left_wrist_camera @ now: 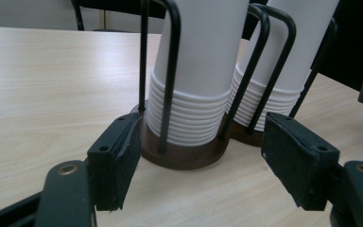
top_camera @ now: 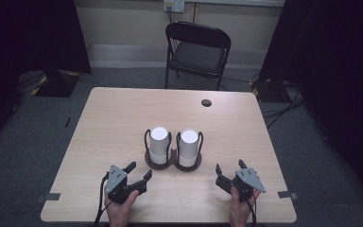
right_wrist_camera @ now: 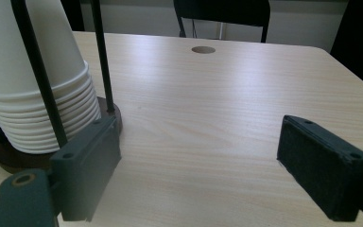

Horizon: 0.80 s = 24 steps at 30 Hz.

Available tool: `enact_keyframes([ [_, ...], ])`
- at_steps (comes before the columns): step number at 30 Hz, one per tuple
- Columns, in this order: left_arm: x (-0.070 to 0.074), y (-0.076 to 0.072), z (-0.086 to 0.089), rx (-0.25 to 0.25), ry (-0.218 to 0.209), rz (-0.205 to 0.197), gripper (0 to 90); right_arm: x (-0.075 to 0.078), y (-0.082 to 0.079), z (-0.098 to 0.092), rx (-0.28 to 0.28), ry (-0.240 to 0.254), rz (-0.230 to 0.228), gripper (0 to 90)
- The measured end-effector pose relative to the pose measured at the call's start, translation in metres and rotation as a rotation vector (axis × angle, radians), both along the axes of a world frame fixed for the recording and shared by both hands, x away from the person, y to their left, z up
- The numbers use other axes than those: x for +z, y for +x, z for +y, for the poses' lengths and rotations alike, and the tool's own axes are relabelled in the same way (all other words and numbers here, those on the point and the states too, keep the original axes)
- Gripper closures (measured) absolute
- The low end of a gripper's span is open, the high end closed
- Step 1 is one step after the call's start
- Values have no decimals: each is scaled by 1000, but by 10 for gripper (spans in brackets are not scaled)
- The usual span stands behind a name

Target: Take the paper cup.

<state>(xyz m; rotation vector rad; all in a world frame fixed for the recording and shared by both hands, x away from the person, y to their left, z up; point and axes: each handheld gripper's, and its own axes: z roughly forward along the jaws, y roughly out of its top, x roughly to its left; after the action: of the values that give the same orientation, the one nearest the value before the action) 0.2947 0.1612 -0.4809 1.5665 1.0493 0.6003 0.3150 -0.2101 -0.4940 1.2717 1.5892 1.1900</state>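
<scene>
Two cup stacks (top_camera: 159, 144) stand upright, apparently upside down, side by side.

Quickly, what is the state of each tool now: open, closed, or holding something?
Left tool: open, holding nothing, near the left cup stack.
Right tool: open, holding nothing.

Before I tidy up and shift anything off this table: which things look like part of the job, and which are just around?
Likely part of the job:
left cup stack in its wire holder
right cup stack in its wire holder
left tool, open
right tool, open

Just around:
folding chair
cable hole in the table
floor cables
</scene>
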Motion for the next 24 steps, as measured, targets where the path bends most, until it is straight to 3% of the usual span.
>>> enact_keyframes([
  [6,6,4,-15,-44,0,-7,304,0,-1,-2,-4,16,-8,136],
  [17,26,8,-39,-123,18,-73,290,0,0,-1,0,15,1,136],
  [21,32,10,-46,-174,-23,-65,278,0,-1,-2,3,21,-13,136],
  [24,36,12,-51,-189,-18,-75,293,0,-2,-3,2,28,-19,136],
])
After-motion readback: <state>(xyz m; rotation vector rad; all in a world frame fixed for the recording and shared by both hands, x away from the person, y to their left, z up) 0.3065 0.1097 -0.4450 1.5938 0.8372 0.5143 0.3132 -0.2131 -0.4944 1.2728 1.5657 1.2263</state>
